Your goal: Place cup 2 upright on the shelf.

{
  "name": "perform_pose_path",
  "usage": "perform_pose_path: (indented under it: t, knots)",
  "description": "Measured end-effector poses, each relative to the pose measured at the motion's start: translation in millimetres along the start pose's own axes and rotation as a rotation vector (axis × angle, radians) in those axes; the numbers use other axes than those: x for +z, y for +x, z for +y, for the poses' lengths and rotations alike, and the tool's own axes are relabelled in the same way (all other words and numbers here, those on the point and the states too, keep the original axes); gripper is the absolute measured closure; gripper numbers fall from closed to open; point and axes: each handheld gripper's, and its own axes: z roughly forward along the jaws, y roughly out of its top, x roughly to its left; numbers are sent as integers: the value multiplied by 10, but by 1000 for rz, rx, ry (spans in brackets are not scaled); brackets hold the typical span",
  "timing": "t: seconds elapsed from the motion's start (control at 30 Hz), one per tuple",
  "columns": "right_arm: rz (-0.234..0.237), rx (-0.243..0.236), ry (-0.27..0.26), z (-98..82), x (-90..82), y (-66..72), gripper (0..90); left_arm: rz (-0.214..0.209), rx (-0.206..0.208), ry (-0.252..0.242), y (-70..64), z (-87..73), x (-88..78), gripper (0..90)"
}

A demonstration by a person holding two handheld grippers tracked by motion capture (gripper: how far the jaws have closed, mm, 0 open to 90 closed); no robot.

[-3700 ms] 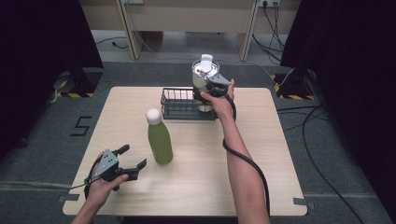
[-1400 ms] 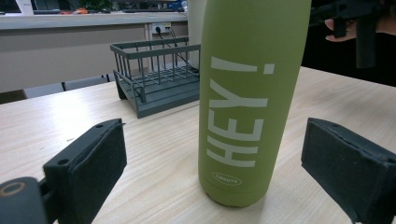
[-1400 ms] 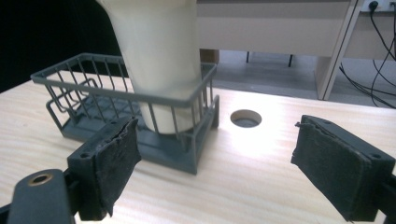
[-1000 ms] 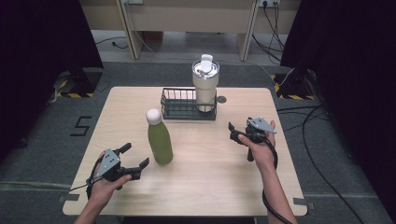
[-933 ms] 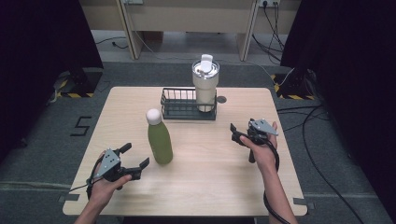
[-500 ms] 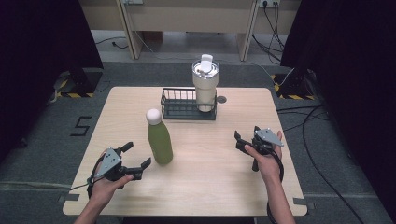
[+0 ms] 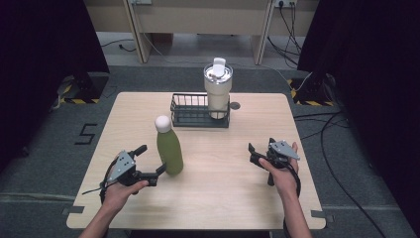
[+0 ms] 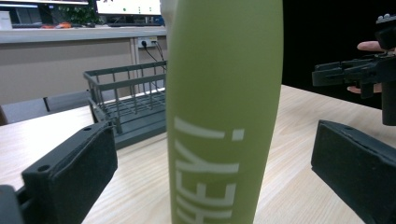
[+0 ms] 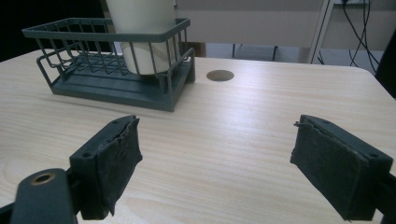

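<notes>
The green bottle (image 7: 169,151) is standing upright near the middle of the worktop (image 7: 233,198), in front of the wire basket (image 7: 190,115) and well apart from it. The left gripper (image 7: 148,163) is bracketing the bottle low down, its fingers (image 8: 74,172) spread wide on either side with daylight showing between pads and bottle; they have just been opening, likely to fit around it before a grasp. The white tumbler (image 7: 217,89) is sitting in the basket's right end, so the left end is lying free for the bottle. The right gripper (image 7: 258,153) is idling released near the right edge, fingers (image 9: 114,163) holding nothing. Open wood is lying between bottle and basket, giving a short lift an unobstructed path.
</notes>
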Motion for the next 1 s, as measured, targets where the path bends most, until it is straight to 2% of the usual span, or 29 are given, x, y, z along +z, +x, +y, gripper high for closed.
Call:
perform_pose_path:
  t: [0.43,0.63,0.77,0.9,1.0]
  knots:
    - [-6,3,20,-46,9,-22,148,-21,2,10,-1,40,319,0]
    - [-11,2,17,-32,-7,-46,148,-28,-1,8,-2,60,417,7]
    - [-16,7,16,-33,-14,-73,148,-25,1,4,16,71,448,37]
    - [-20,9,16,-34,-16,-84,148,-28,-2,-4,23,75,473,128]
    - [-30,17,9,-28,-21,-91,148,-31,-2,-11,16,68,483,154]
